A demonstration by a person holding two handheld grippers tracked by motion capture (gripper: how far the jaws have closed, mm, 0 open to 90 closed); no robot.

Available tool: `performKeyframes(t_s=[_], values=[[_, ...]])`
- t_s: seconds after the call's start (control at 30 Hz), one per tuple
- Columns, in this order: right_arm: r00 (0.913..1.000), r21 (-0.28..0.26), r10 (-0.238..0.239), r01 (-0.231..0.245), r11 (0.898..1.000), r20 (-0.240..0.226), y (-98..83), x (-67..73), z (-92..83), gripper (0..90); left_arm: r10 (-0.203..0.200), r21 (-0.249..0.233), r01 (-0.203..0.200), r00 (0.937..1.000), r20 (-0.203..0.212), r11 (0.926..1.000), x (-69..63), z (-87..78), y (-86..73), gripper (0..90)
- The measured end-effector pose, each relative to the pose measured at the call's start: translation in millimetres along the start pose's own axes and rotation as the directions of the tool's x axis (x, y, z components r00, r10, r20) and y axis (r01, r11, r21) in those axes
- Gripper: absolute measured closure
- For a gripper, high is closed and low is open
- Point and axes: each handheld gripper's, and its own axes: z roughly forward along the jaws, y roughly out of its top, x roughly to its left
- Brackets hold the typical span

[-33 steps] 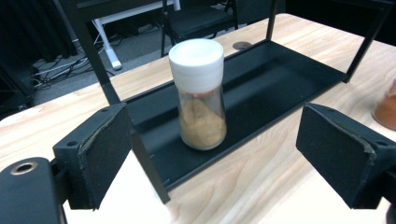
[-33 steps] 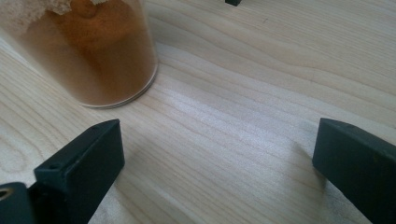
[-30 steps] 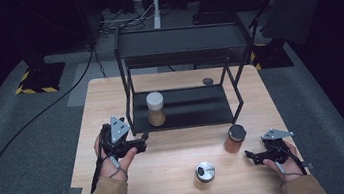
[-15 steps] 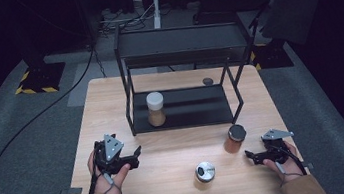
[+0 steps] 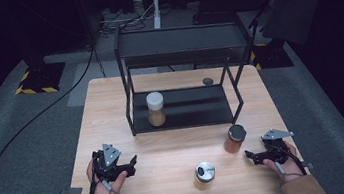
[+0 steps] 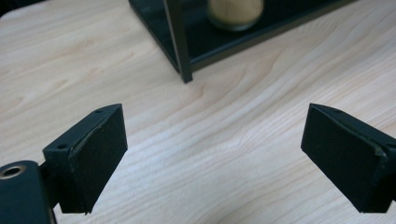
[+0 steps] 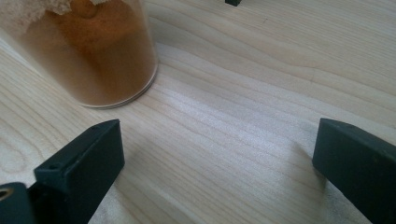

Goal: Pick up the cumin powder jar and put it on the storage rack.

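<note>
My left gripper (image 5: 131, 163) rests low over the table's near left part, open with nothing between its jaws; they have just been opening. In the left gripper view, the gripper (image 6: 215, 158) faces the black rack's front corner post (image 6: 180, 42) and a white-lidded jar of tan powder (image 6: 233, 11) on the lower shelf. That jar (image 5: 155, 109) stands at the shelf's left. My right gripper (image 5: 249, 156) lies open at the near right, pointing left. A black-lidded jar of orange powder (image 5: 235, 139) stands just beyond it, close ahead of the jaws (image 7: 93, 51) but not between them.
The two-tier black rack (image 5: 179, 50) takes up the table's far half. A small silver-lidded jar (image 5: 204, 171) stands near the front edge between my hands. A small dark round thing (image 5: 207, 80) lies behind the rack. A cable (image 5: 27, 126) runs across the floor at left.
My left hand has drawn back from beside the rack toward the near edge and sunk to the tabletop. The right hand and the jars have kept still.
</note>
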Motion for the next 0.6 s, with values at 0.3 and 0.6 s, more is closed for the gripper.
performKeyframes(t_s=[0.3,0.6], values=[[1.0,0.0,0.0,0.0,1.0,0.0,0.0,0.0,0.0,2.0,-0.009,0.06,0.009,1.0,0.001,0.9982,4.3,9.1,-7.3,6.3],[1.0,0.0,0.0,0.0,1.0,0.0,0.0,0.0,0.0,2.0,-0.034,0.099,0.034,0.9994,0.003,0.9945,6.5,16.2,-11.9,6.3]])
